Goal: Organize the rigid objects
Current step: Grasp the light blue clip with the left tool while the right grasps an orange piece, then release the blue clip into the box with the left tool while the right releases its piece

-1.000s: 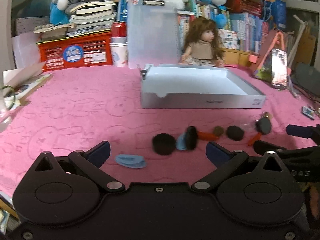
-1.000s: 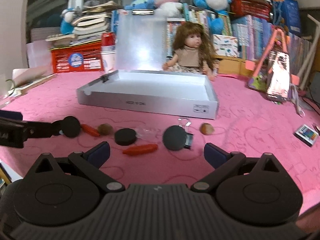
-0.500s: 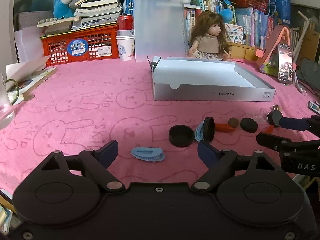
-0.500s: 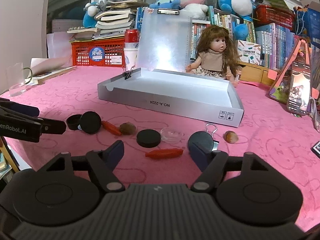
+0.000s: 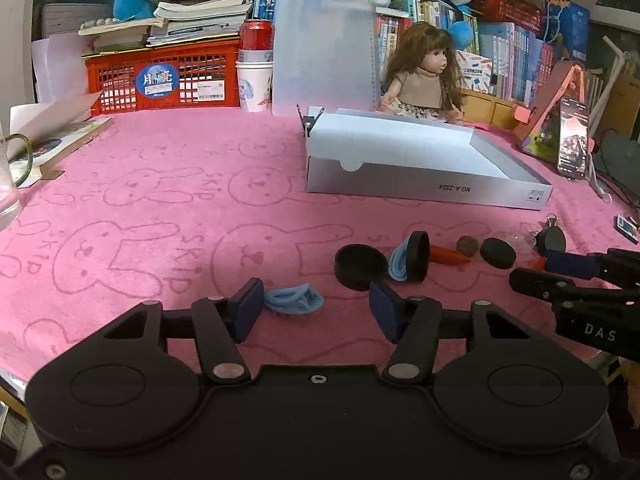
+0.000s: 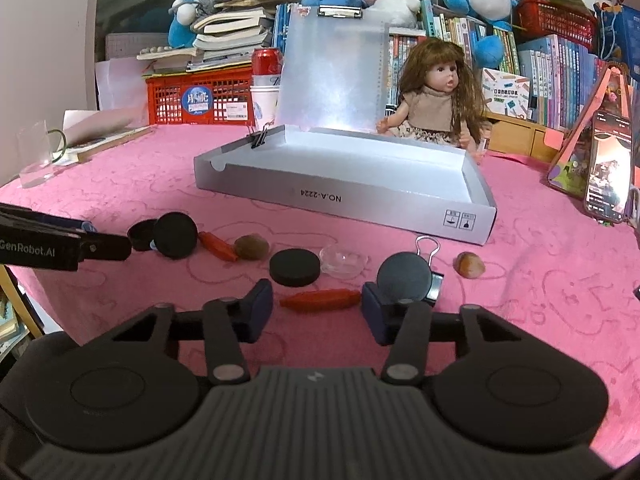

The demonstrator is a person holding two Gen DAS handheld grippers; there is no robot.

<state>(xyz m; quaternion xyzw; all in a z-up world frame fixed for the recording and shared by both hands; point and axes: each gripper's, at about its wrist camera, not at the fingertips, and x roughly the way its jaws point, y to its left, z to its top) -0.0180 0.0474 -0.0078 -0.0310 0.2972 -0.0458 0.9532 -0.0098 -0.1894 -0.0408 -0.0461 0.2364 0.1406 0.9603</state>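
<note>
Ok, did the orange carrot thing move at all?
No. The orange carrot lies just in front of the black puck, same as before; only the right claw has narrowed around it.

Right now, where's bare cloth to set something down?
Free: the pink cloth left of the white box, from the red crate down to the blue cap. The box floor also looks bare. Crowded: the strip in front of the box, with black discs, orange sticks, nuts and a binder clip.
</note>
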